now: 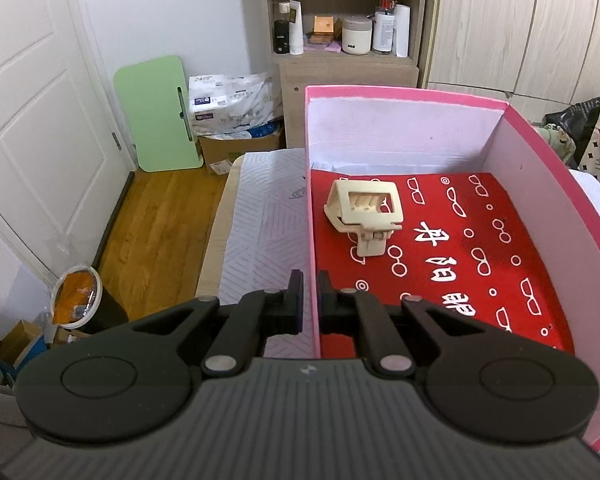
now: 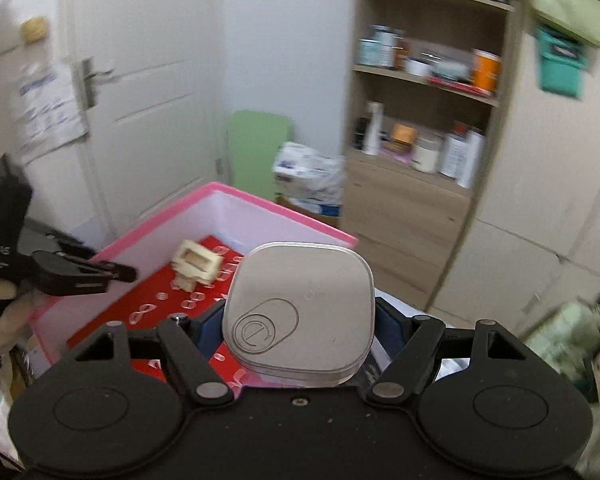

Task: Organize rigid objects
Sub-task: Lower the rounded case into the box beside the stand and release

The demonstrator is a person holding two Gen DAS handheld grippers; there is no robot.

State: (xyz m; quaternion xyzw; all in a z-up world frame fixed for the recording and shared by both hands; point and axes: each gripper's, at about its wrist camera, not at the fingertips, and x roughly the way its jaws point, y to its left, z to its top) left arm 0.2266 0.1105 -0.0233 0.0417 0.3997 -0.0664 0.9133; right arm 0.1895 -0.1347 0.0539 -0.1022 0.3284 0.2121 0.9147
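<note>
Left wrist view shows the left gripper (image 1: 309, 300) with its fingers clamped on the near-left wall of the pink-rimmed white cardboard box (image 1: 404, 94), apparently to steady it; a cream plastic hair claw (image 1: 364, 216) lies inside on the red printed cloth (image 1: 480, 248). The right gripper (image 2: 300, 332) holds a grey rounded-square case (image 2: 300, 312) squeezed between its fingers, above the box's near edge, probably bound for it.

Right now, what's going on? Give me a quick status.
Left gripper clamped on pink box wall. Right gripper holds grey case. Hair clip already inside.
</note>
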